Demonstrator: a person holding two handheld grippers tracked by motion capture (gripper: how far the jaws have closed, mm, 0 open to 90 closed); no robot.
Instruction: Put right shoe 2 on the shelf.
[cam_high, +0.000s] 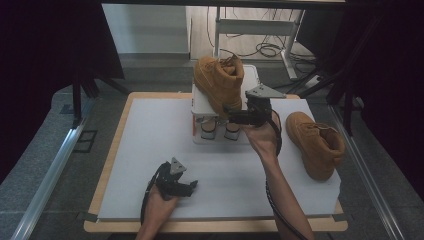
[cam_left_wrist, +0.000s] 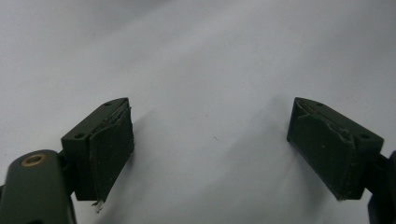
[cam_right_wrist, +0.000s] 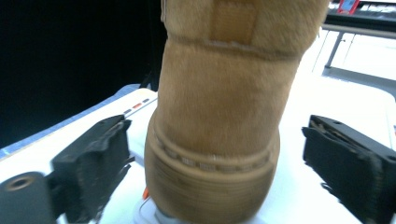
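Seen from above: a tan boot (cam_high: 219, 82) perched on a white stand (cam_high: 202, 107) at the far middle of the table (cam_high: 150, 130), heel toward the right gripper (cam_high: 235, 116). Jaws of that gripper spread wide on either side of the heel, clear of it on both sides in the right gripper view, where the boot (cam_right_wrist: 219, 135) is cut off above the ankle and blurred. Heel sole ridged; any brand mark on it too soft to read. Small red and dark marks on the stand's edge (cam_right_wrist: 140, 105) at left, illegible. Lower tier of the stand partly hidden behind its front; two pale objects (cam_high: 220, 131) tucked there, too small to identify.

Second tan boot (cam_high: 315, 142) lying on the white mat at the right of the table, toe toward the near edge, well apart from the stand. No label legible on it.

Left gripper (cam_high: 192, 186) low over the near middle of the mat, held in a hand (cam_high: 160, 202) entering from the bottom edge. Jaws wide apart in the left gripper view, gripping nothing, bare white mat (cam_left_wrist: 210, 70) between them; pads (cam_left_wrist: 109, 158) worn and ragged at the edges.

Background beyond the table dark at both sides; cables and desk legs on the floor (cam_high: 260, 50) behind.
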